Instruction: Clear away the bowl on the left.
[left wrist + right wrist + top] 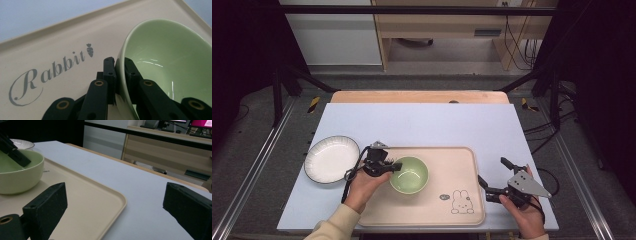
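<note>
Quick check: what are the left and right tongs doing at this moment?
Left tongs: shut on the green bowl's rim, over the tray.
Right tongs: open, holding nothing.

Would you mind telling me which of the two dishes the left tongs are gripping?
The green bowl on the beige tray; the left tongs pinch its rim. The white plate sits untouched on the table, left of the tray.

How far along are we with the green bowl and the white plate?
Done: the green bowl sits on the beige tray. In hand: the left tongs are clamped on the bowl's rim, one jaw inside and one outside. Left, as far as I can judge: the white plate lies on the table beside the tray, untouched, and the right tongs are open and empty by the tray's right edge.
</note>
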Motion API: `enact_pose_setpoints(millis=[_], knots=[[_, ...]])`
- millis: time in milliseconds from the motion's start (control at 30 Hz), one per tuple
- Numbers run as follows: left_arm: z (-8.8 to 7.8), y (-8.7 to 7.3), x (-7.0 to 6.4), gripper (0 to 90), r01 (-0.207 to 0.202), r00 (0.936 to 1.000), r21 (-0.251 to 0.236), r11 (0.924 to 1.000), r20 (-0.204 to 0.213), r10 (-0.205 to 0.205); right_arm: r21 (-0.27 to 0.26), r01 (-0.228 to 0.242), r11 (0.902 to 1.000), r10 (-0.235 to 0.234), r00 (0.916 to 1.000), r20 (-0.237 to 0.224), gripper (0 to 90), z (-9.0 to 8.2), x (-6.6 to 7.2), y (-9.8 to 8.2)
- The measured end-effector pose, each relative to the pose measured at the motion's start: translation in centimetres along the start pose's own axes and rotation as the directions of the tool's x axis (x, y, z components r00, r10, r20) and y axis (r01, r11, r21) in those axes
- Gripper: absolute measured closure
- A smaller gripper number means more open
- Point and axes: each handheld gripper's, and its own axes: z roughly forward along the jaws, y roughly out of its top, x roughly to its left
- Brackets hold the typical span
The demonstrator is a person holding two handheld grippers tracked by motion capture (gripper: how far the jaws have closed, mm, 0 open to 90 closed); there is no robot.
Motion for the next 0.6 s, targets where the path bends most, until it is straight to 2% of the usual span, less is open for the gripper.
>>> enact_pose_setpoints(millis=[467,600], knots=[[0.11,-0.04,-0.21,82.7,-0.018,0.9997,-0.015,0.9997,-0.02,0.018,0.002,-0.001,1.0,0.001,1.0,-0.002,5.7,0.01,0.03,-0.01],[0.26,-0.04,-0.06,82.1,-0.019,0.9998,-0.024,0.9995,-0.008,0.019,0.001,-0.001,1.0,0.001,1.0,-0.002,5.8,-0.01,-0.02,0.0]])
